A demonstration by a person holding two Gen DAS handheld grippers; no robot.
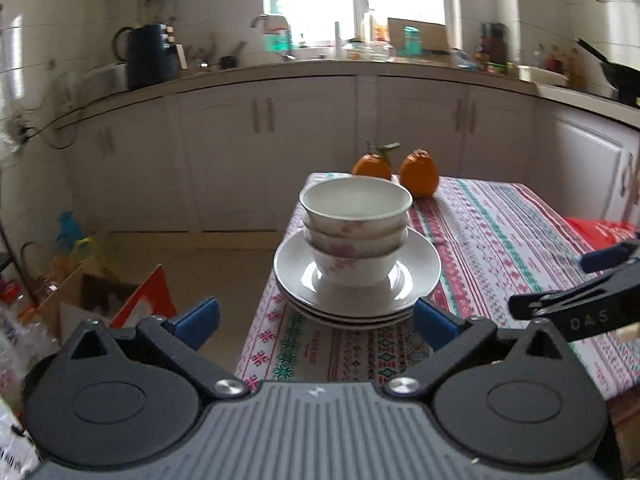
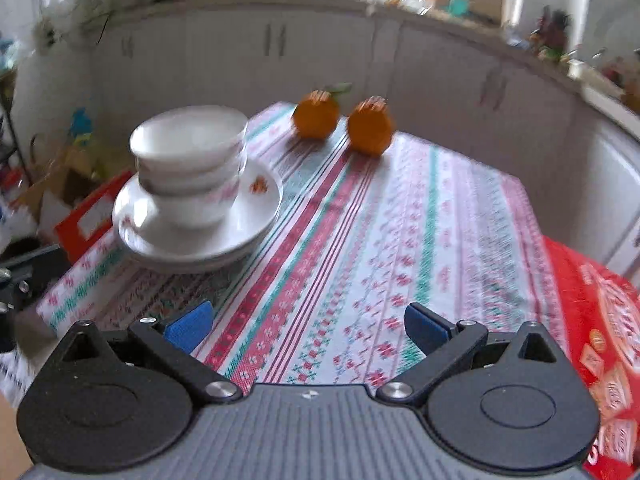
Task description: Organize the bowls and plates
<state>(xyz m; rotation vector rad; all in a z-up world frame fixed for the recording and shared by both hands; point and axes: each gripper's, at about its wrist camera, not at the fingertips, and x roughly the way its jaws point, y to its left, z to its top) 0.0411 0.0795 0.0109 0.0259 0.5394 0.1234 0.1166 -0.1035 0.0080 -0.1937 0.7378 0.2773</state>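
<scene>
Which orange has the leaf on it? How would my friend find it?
Find the table with the striped cloth. At its far end, behind the stacked bowls, sit two oranges side by side. The leafy orange is the one nearer the bowls, with a green leaf on its stem; the other orange has none.

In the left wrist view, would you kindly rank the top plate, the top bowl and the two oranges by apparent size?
1. Top plate, widest.
2. Top bowl.
3. The right orange and left orange look alike, and the bowl partly hides the left one. Both sit farther from the camera, so they may look smaller than they are.
</scene>
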